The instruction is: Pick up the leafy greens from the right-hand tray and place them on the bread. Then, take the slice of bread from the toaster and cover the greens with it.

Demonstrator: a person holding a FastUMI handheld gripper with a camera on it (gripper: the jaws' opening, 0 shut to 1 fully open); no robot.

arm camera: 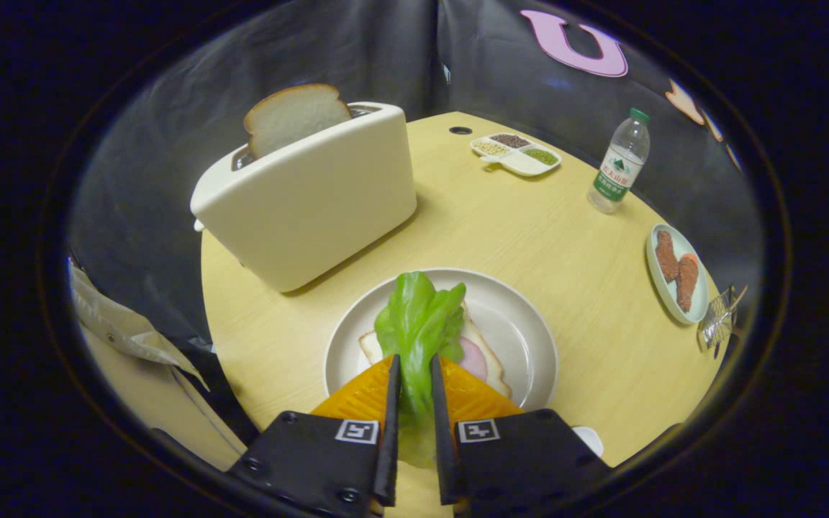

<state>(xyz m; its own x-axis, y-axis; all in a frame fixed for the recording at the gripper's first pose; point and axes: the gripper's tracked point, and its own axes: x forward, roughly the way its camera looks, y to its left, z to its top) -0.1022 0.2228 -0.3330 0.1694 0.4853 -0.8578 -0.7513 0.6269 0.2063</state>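
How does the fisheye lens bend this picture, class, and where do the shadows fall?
Gripper view: the round table's edge bows and things near the rim, such as the water bottle, lean inward. The toaster casts a soft shadow on the wood at its base. The centre is sharp, where the gripper is shut on the leafy greens over the plate.

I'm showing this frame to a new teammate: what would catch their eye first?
The bright leafy greens pinched in the claw, held over the bread and ham on the white plate. Next, the cream toaster beyond the plate, with a bread slice standing up out of its slot.
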